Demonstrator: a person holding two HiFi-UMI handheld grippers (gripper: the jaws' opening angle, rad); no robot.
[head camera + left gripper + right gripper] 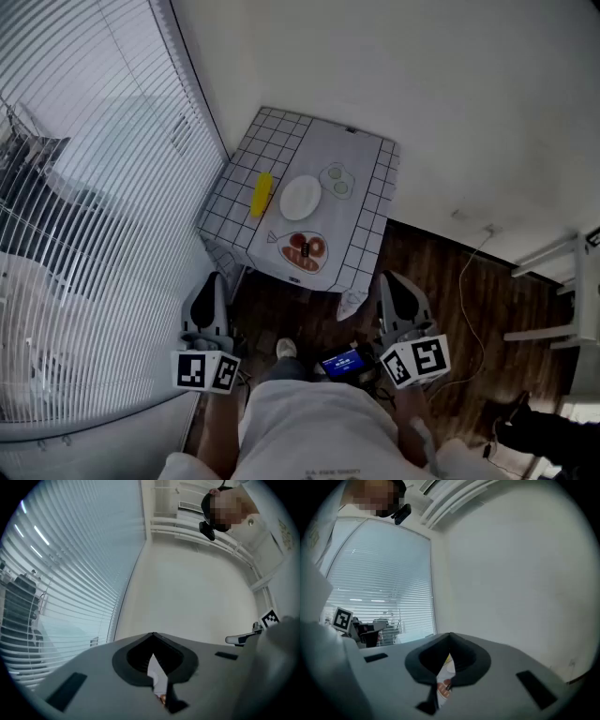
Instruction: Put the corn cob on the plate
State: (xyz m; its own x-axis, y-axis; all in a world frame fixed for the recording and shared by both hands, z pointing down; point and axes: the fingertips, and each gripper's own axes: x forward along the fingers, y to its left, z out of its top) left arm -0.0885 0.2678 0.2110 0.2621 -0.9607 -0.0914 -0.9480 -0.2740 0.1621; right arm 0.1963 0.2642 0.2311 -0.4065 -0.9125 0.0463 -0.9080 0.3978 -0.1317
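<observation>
Corn cob [262, 193]: it lies on the table well ahead of both your grippers, closer to your left gripper's line than to your right's. Nothing is touching it.
Plate [301, 198]: white and bare, it sits just beside the cob on the side toward your right gripper. A thin strip of cloth seems to show between the two.
Table [367, 211]: small, under a checked cloth, and tucked into the corner where the blinds [84, 187] meet the wall [422, 84]. Printed pictures on the cloth lie beyond the plate and between the plate and you.
Left gripper [215, 281]: its jaws are pressed together with nothing between them. You hold it level and low in front of you, far short of the table edge.
Right gripper [390, 279]: its jaws are also together and empty. It is level, at about the same reach as the left, over the dark floor [450, 272].
Step in hand: none of the carrying has begun. You are standing back, so this looks like the start, before the approach.
Next move: step up to the table and bring your left gripper forward toward the cob. Part its jaws well before you arrive, then close across the cob's narrow width, not along its length.
Watch for: a round cob is likely to roll if one jaw nudges it first. The move to the plate is short, so lift only enough to clear the rim.
</observation>
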